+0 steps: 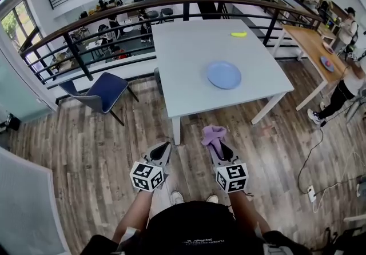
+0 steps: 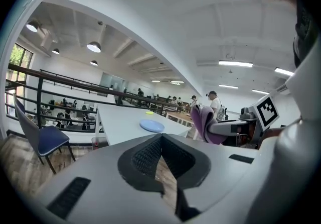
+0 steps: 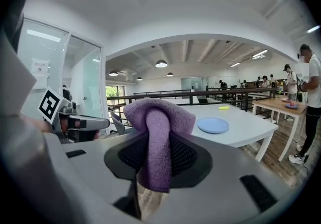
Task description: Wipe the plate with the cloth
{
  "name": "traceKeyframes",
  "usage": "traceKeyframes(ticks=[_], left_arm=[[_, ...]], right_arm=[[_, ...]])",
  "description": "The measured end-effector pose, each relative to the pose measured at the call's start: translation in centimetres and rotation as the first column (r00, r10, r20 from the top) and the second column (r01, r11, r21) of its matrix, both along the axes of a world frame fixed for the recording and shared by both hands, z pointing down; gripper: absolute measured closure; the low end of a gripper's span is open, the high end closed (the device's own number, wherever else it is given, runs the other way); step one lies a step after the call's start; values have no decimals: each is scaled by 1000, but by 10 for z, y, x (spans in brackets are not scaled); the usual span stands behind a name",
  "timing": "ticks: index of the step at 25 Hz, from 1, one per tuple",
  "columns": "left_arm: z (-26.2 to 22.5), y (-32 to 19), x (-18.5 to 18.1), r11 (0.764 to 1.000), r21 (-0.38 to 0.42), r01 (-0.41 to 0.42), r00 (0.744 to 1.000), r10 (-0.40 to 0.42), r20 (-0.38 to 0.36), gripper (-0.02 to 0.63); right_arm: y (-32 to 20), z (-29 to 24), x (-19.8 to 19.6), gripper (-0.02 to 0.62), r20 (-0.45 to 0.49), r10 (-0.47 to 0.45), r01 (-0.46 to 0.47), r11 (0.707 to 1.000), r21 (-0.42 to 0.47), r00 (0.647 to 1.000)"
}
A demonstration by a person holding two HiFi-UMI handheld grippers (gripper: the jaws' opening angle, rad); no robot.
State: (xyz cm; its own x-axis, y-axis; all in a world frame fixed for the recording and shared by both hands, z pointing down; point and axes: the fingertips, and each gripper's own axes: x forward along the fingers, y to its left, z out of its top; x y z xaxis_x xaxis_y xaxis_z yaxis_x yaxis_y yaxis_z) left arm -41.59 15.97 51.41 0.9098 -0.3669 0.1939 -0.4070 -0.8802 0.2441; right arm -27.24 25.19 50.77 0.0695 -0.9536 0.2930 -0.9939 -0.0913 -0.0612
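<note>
A blue plate [image 1: 223, 74] lies on the white table [image 1: 189, 82], right of its middle; it also shows as plate [image 2: 152, 125] and plate [image 3: 212, 125]. My right gripper [image 1: 214, 140] hangs short of the table's near edge, shut on a folded purple cloth [image 1: 213, 134], the same cloth [image 3: 156, 137] bulging between its jaws. My left gripper [image 1: 162, 149] is beside it to the left, jaws closed together with nothing held. Both grippers are over the wooden floor, apart from the table.
A yellow object [image 1: 238, 34] lies at the table's far right. A blue chair [image 1: 102, 92] stands left of the table, a railing [image 1: 114, 16] behind it. A wooden table [image 1: 313, 48] and a person [image 1: 343, 91] are at the right. A cable [image 1: 311, 156] trails on the floor.
</note>
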Motion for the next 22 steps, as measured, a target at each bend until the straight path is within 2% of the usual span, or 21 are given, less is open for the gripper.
traceKeyframes(ticks=[6,12,22], left_arm=[[5,-15,-17,1000,-18,7,1000,-6,24,594],[12,-27,-11,999,-36,4,999,-2,44,594],[11,-42,42,999,-34,19,998,-17,57,594]], right_arm=[[-10,3,-16,479,8,9,-9,1000,-18,1000],[-17,6,-12,479,13,22,-22,999,-37,1000],[-36,7,43,479,30,15,-14,1000,-25,999]])
